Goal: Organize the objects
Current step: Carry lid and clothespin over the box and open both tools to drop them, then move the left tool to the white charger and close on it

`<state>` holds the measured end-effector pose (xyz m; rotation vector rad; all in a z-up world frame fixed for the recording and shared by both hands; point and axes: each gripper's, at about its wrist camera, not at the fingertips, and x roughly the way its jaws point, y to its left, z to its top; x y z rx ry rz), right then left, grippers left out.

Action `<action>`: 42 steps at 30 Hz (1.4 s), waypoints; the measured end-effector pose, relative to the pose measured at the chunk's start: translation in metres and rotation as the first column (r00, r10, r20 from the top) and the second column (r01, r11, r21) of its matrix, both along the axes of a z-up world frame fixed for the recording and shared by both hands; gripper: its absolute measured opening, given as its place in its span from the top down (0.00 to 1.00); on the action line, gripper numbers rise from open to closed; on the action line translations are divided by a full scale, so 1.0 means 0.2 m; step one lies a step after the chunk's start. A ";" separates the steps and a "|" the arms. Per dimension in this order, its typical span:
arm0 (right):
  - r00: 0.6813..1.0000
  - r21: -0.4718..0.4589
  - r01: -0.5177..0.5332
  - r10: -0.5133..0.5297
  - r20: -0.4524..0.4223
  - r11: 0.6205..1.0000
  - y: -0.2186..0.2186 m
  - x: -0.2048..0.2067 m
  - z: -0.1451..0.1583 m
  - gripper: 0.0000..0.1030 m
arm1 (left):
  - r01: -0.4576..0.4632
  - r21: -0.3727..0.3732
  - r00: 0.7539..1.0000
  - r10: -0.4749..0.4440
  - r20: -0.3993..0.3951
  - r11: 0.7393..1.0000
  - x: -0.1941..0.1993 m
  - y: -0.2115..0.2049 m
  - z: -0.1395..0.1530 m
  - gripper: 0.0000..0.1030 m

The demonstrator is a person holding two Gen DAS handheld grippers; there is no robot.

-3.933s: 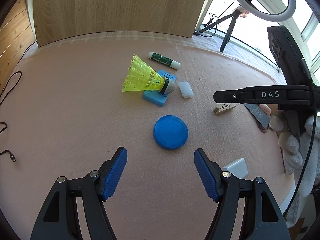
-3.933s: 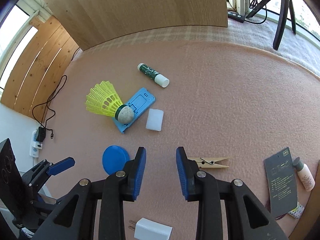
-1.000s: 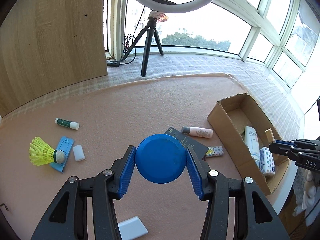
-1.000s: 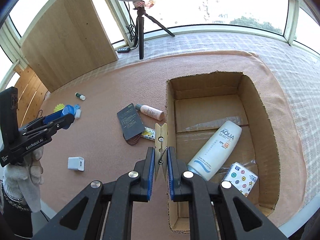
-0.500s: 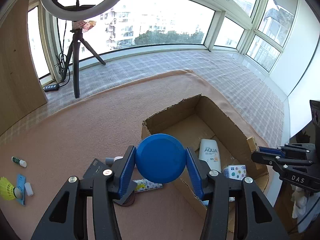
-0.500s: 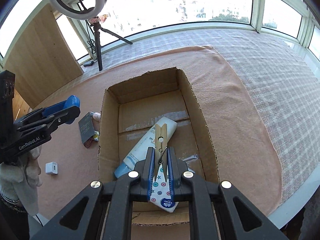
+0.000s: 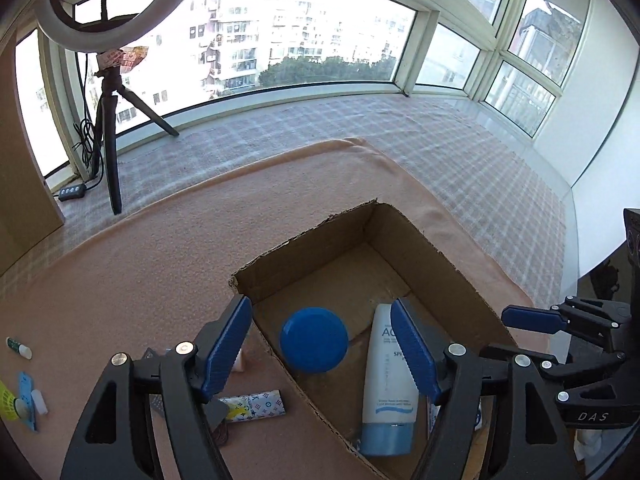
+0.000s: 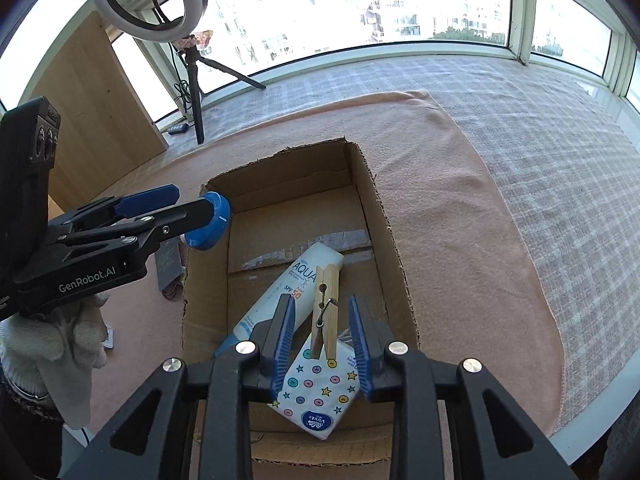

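Presently, item under entry: a release over the cardboard box [image 8: 362,200], set on a pink blanket [image 8: 460,208], both grippers being engaged at once. Left gripper [image 7: 322,354]: jaws opening and standing wide, the blue round lid [image 7: 314,339] seen between them yet clear of both pads, in front of the near corner of the box and apparently dropping free; in the right wrist view the same lid [image 8: 210,222] is seen at the tip of that gripper, at the box's left wall. Right gripper [image 8: 322,350]: jaws opening to a middling gap, the wooden clothespin [image 8: 326,312] seen upright between the pads with daylight on either side, so no grip is judged to remain. Contents already lodged in the box: a white sunscreen tube [image 8: 288,284] lying aslant on the floor and a tissue pack [image 8: 320,392] printed with stars and dots at the near end. Still outstanding on the blanket to the left of the box: a patterned stick-shaped item [image 7: 256,402], a yellow shuttlecock [image 7: 8,400], a flat blue holder [image 7: 26,398], a small white block [image 7: 39,400] and a green-and-white tube [image 7: 18,347]. Step judged: deposit of two items, nearly complete. Next move judged to call for both grippers being lifted clear of the box walls with jaws left apart, then carried back to the remaining items.
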<state>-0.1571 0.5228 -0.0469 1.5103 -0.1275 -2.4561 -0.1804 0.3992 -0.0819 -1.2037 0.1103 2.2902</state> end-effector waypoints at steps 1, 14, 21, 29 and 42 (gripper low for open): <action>1.000 0.005 0.008 -0.008 -0.013 1.000 0.00 0.00 0.01 0.42 | -0.001 0.002 1.000 0.001 0.003 1.000 0.00 -0.01 0.00 0.26; 1.000 0.008 -0.006 0.006 -0.023 1.000 -0.11 -0.01 0.02 0.42 | -0.034 -0.008 0.999 0.034 0.003 0.999 0.00 -0.18 0.01 0.26; 0.999 0.000 -0.032 0.032 -0.027 0.999 -0.22 0.01 0.03 0.42 | -0.083 -0.022 0.996 0.083 0.010 0.996 0.04 -0.39 0.01 0.26; 0.996 -0.035 -0.085 0.084 -0.022 0.996 -0.40 0.05 0.04 0.42 | -0.168 -0.045 0.985 0.169 0.020 0.985 0.15 -0.77 0.01 0.26; 0.973 -0.105 -0.227 0.231 0.026 0.968 -0.86 0.16 -0.01 0.42 | -0.282 -0.079 0.951 0.289 0.107 0.956 0.54 -1.40 -0.14 0.26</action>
